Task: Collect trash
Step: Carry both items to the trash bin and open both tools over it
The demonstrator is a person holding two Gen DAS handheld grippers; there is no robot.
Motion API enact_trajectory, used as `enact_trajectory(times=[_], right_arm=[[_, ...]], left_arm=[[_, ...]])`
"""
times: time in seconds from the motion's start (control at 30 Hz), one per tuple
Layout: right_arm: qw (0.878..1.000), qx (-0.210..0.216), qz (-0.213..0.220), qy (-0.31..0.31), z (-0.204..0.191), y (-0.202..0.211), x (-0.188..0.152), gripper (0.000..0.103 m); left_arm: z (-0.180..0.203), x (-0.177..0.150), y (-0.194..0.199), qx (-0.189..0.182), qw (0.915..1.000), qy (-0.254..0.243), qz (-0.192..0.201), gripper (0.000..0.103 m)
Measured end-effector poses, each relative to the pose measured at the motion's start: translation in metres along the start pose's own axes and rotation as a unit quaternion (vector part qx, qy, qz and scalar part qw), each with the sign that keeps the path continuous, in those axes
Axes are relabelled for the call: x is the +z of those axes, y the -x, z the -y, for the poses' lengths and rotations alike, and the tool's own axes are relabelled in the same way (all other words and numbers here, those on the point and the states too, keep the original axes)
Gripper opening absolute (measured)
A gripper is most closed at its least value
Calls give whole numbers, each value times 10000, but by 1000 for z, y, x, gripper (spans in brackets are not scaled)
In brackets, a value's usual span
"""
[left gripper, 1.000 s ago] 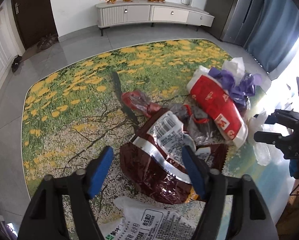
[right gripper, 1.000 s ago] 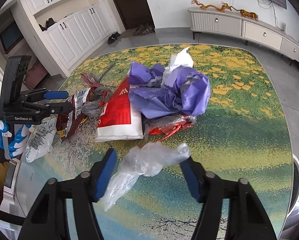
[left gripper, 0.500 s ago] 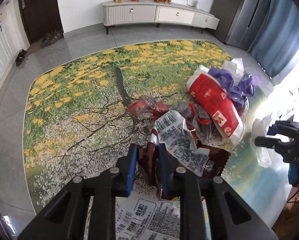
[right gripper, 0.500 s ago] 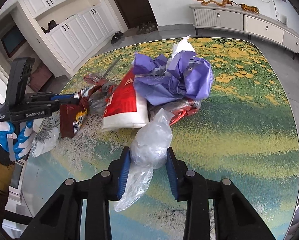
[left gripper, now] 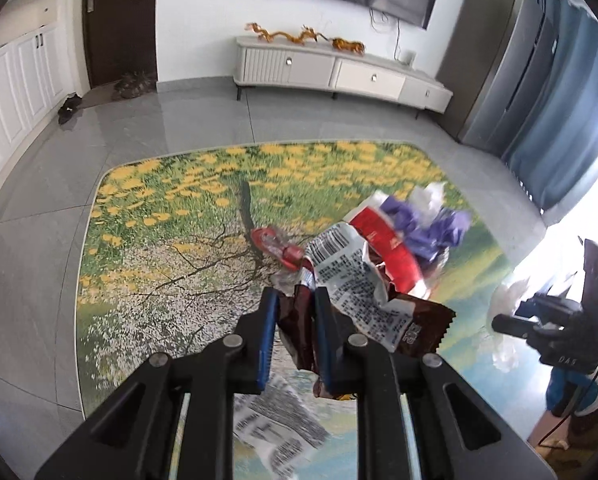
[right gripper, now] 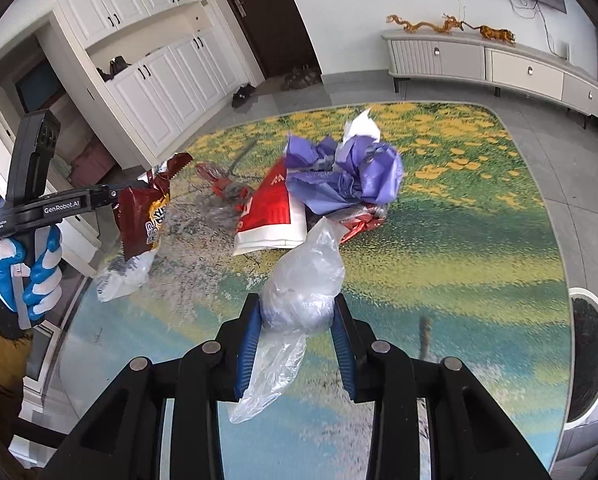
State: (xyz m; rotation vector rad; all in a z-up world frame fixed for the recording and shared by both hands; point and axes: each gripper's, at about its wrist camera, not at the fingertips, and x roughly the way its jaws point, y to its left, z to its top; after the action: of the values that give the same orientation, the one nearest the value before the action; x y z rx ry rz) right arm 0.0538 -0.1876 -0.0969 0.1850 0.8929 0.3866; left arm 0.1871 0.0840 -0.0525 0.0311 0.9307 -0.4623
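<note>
My left claw (left gripper: 293, 312) is clamped on the brown snack wrapper (left gripper: 379, 312) and my right claw (right gripper: 297, 320) on the clear plastic bag (right gripper: 305, 276), both lifted above the table (right gripper: 459, 280), while the remaining trash pile (right gripper: 339, 184) lies ahead, nearer my right claw.

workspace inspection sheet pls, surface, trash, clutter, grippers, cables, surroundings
surface: glass table with a printed tree and yellow flower picture.
job's things: brown snack bag and clear plastic bag, both lifted; purple bag, red and white bag, red wrappers and white printed packet lie on the table.
clutter: nothing seen beyond the trash.
grippers: left gripper shut on the brown snack bag; right gripper shut on the clear plastic bag.
cables: wires hang below the wall TV.
surroundings: TV cabinet, white cupboards, dark door, blue curtain.
</note>
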Motion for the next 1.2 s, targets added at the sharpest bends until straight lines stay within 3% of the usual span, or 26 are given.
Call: enact_trajectory(times=[0.33,0.57,0.9,1.2], right_arm=[[9976,-184,612,-280,30,58,-11,32],[9896,-685,1051,-708,88,107,-28,32],[9582,-1749,1182,-1932,211,148,-77,33],[9412,-2194,746,-2460,284,122,-89,33]], left_arm=[[43,18,34,-435,9982,197,352,17],[128,42,18,-894,9951,-278,319,17],[300,64,-76,-1602,9796,-1168,-335,17],[391,65,-173,-1723,9722,-1251,-978,17]])
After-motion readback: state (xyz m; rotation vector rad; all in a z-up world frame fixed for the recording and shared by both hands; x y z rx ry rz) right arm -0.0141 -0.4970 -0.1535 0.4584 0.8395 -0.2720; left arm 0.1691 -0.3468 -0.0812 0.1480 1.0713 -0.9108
